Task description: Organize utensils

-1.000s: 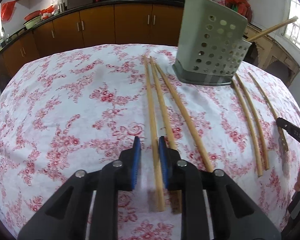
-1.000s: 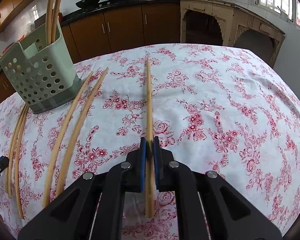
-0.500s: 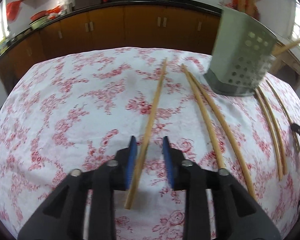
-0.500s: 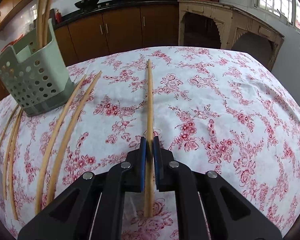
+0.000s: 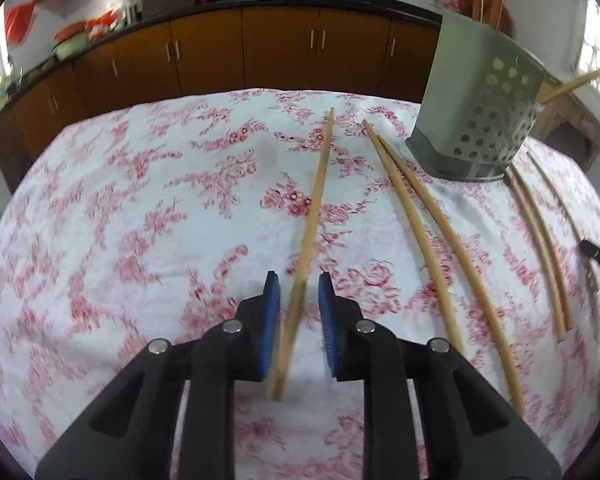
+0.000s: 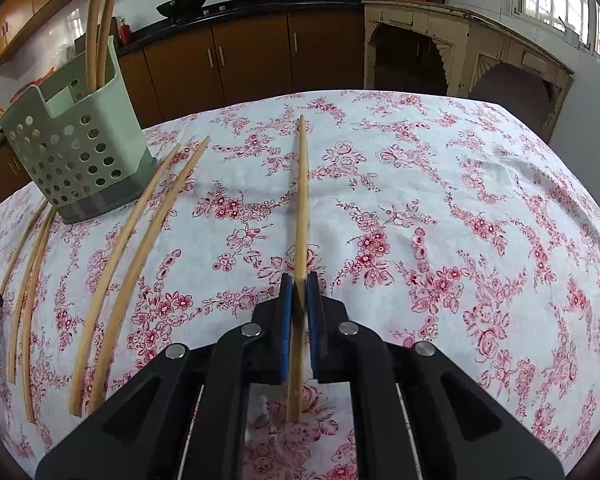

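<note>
My left gripper (image 5: 298, 280) straddles the near end of a wooden chopstick (image 5: 316, 196) lying on the floral tablecloth. Its jaws are closing, with a gap still showing on both sides of the stick. My right gripper (image 6: 299, 280) is shut on another chopstick (image 6: 302, 184) that points away across the cloth. The green perforated holder (image 5: 480, 100) (image 6: 76, 152) stands upright at the back with two chopsticks (image 6: 100, 20) in it. A loose pair (image 5: 420, 224) (image 6: 140, 240) lies beside the holder, and another pair (image 5: 540, 232) (image 6: 32, 280) lies past it.
The tablecloth (image 5: 140, 220) falls away at the table's rounded edges. Brown kitchen cabinets (image 5: 220, 52) with woks on the counter run behind the table. A pale wooden sideboard (image 6: 460, 48) stands at the back right.
The left gripper slid left with its chopstick, away from the other two, and the stick's far end swung right. Its jaws spread, then narrowed. The right gripper kept still.
</note>
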Tool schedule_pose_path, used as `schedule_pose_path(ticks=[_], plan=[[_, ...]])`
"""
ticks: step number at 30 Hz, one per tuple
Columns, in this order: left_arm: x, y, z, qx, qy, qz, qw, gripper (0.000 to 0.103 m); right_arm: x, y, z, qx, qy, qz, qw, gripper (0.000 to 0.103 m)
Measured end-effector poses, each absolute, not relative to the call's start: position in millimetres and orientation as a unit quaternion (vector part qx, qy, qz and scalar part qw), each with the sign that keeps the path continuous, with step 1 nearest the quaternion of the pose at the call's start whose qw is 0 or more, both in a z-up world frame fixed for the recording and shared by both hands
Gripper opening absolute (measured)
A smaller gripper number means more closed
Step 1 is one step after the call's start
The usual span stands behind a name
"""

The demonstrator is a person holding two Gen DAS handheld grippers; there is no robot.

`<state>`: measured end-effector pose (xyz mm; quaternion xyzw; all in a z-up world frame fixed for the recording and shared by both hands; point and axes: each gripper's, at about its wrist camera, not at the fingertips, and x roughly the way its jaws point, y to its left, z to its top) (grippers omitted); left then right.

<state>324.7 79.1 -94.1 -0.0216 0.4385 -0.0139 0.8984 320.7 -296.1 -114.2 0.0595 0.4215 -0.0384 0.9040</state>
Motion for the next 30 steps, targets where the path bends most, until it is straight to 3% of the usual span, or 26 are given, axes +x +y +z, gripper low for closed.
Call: schedule_pose_path(ticks=[19, 24, 30], plan=[[314.2, 61.9, -95.6, -0.004, 0.433, -0.029, 0.901, 0.021, 317.4, -297.3, -114.3, 0.07, 0.42, -0.027, 0.904, 0.008], [314.3, 69.6, -94.8, -0.02, 0.434, -0.019, 0.901, 0.008, 317.2, -297.9, -114.1, 0.07, 0.42, -0.027, 0.904, 0.008], [313.2, 69.7, -93.1, -0.018, 0.434, -0.02, 0.9, 0.007, 312.7, -298.8, -111.4, 0.074, 0.415, -0.028, 0.906, 0.008]])
